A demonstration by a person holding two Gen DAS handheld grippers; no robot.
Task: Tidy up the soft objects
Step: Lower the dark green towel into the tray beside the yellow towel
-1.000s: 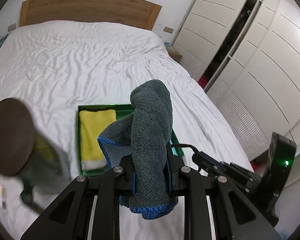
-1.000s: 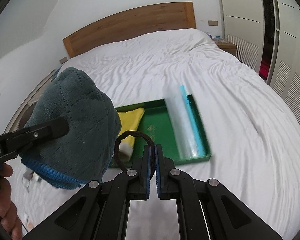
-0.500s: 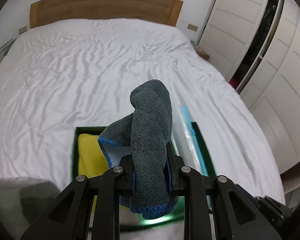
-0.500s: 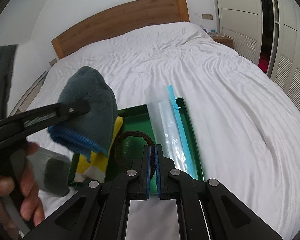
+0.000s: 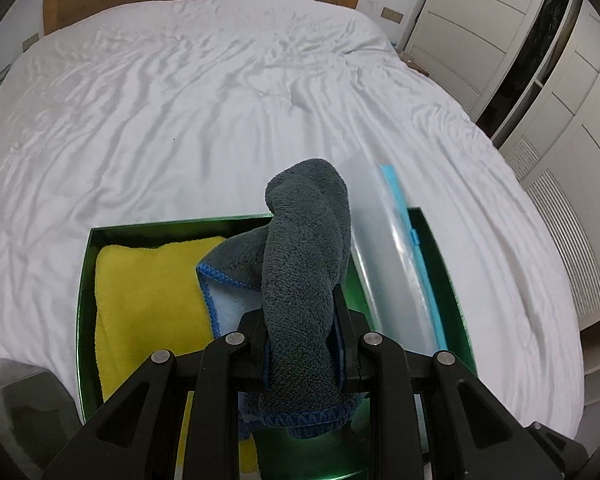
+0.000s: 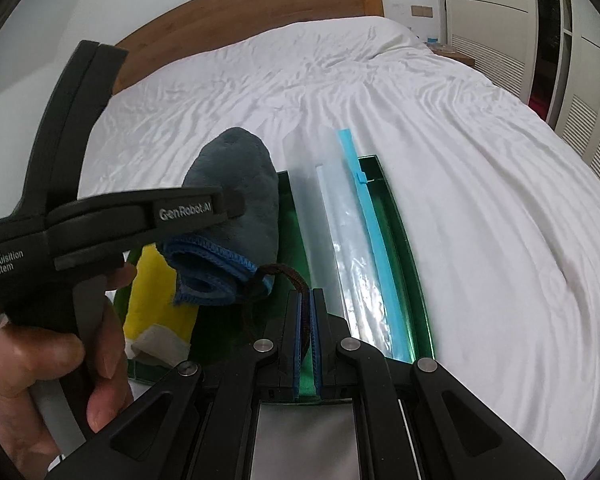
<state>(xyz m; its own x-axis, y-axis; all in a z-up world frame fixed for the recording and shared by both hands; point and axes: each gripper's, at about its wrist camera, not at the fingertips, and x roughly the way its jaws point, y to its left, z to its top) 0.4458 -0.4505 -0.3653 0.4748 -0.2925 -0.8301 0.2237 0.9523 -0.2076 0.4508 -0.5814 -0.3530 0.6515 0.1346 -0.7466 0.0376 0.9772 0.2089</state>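
**Ana:** Grey cloth [image 5: 304, 280] first: where does it stand? From the left wrist view the left gripper [image 5: 302, 332] is clamped on it, the bundle bunched between the fingers, its blue-stitched edge hanging below them, above the green tray [image 5: 85, 280].

**Ben:** Agreed, and it hangs over the tray's middle, not resting on the floor of it as far as one can tell. The yellow cloth [image 5: 148, 300] already lies flat in the tray's left part, so that piece looks sorted.

**Ana:** And the right gripper [image 6: 307, 336]?

**Ben:** Its jaws are pressed together on a thin dark band [image 6: 296, 280] that loops up just ahead of the tips, over the tray's near side. Along the tray's right side lies a clear zip bag [image 6: 352, 240] with a blue strip, its far end poking past the tray's far rim onto the white bedding [image 6: 480, 160].

**Ana:** So one cloth is placed and one is held above the tray. What remains, by her judgement, is setting the grey one down beside the yellow, and the band.
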